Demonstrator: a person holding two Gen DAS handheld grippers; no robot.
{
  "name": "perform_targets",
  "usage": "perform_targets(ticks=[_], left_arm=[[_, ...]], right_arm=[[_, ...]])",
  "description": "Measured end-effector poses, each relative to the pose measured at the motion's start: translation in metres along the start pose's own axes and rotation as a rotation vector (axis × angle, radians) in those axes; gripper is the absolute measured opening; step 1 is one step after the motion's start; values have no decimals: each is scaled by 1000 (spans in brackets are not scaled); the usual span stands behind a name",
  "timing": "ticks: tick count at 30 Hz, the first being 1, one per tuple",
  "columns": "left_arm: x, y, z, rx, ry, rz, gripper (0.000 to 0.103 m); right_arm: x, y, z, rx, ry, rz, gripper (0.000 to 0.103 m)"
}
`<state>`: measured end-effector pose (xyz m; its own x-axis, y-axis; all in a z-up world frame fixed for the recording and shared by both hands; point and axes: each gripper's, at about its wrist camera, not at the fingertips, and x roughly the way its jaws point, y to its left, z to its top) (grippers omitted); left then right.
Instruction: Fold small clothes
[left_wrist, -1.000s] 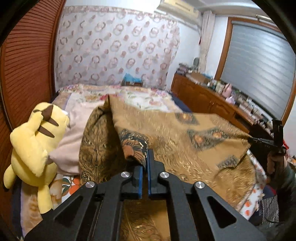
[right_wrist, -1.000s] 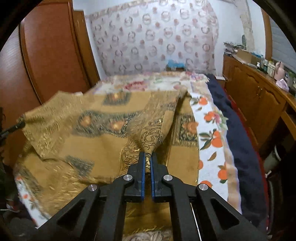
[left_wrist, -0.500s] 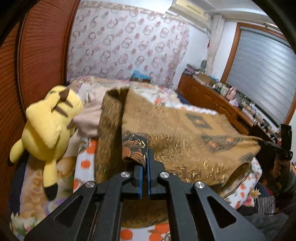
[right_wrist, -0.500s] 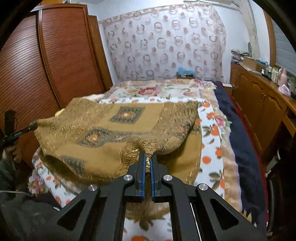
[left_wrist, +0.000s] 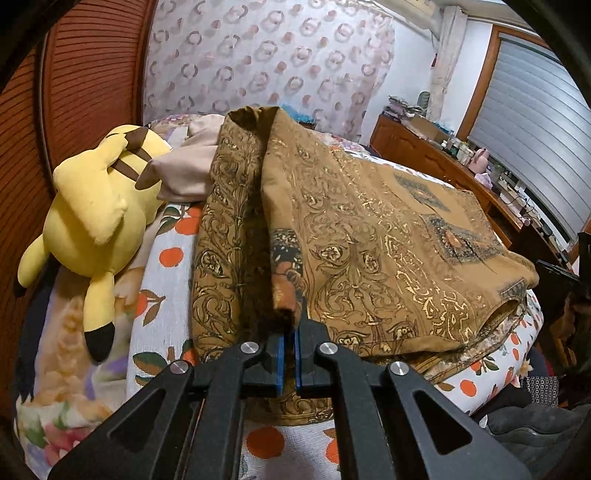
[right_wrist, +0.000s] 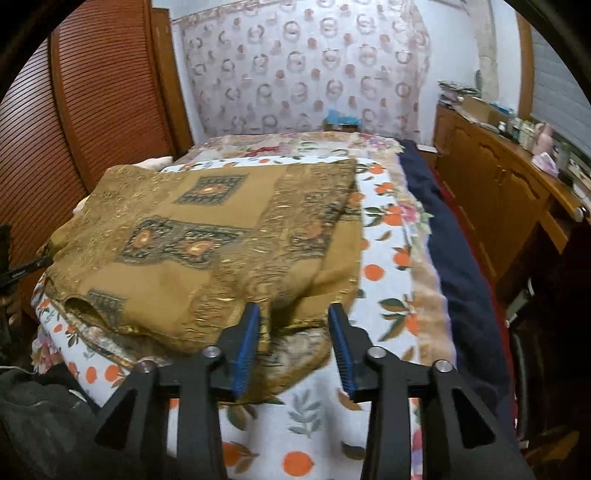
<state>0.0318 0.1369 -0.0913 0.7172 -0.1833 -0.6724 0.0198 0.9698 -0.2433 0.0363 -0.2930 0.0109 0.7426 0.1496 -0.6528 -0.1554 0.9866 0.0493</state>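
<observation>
Here the brown patterned garment lies doubled over across the orange-print bedspread, on the near left part of the bed, its folded edge running along the near side. The right gripper has just been opening: its blue pads stand apart, nothing pinched, the near right corner of the cloth lying loose under and just beyond them. Good release, the corner has dropped onto the layer below.

Over on the left, the left gripper is clamped tight on a bunched corner of the garment, the cloth rising out of the closed jaws in a ridge that runs away toward the far end. A yellow plush toy lies near, to the left, with a pale pink cloth beside it.

To finish this fold cleanly, I'd say the left corner wants lowering until it sits square over the layer beneath, matching the right side, and only then letting go. Pull gently leftward first to take out that ridge. Keep clear of the plush. This fabric looks soft and slippery, so a drop from height may let the corner slide and skew the edge.
</observation>
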Motion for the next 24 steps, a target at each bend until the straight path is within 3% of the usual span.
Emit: perform_targets(ticks=[5, 11, 18, 20, 22, 24], left_arm=[[3, 3, -2, -9, 12, 4, 5], [6, 0, -3, 6, 20, 17, 5], [9, 0, -4, 7, 31, 16, 5], [10, 0, -5, 8, 32, 15, 5], [10, 0, -5, 7, 32, 14, 5], [10, 1, -5, 3, 31, 14, 5]], right_arm=[[14, -3, -6, 4, 40, -85, 41], [34, 6, -9, 10, 72, -65, 41], [56, 13, -3, 7, 86, -112, 41], [56, 16, -4, -6, 80, -101, 33], [53, 21, -6, -42, 82, -117, 9], [47, 21, -9, -62, 78, -124, 8]])
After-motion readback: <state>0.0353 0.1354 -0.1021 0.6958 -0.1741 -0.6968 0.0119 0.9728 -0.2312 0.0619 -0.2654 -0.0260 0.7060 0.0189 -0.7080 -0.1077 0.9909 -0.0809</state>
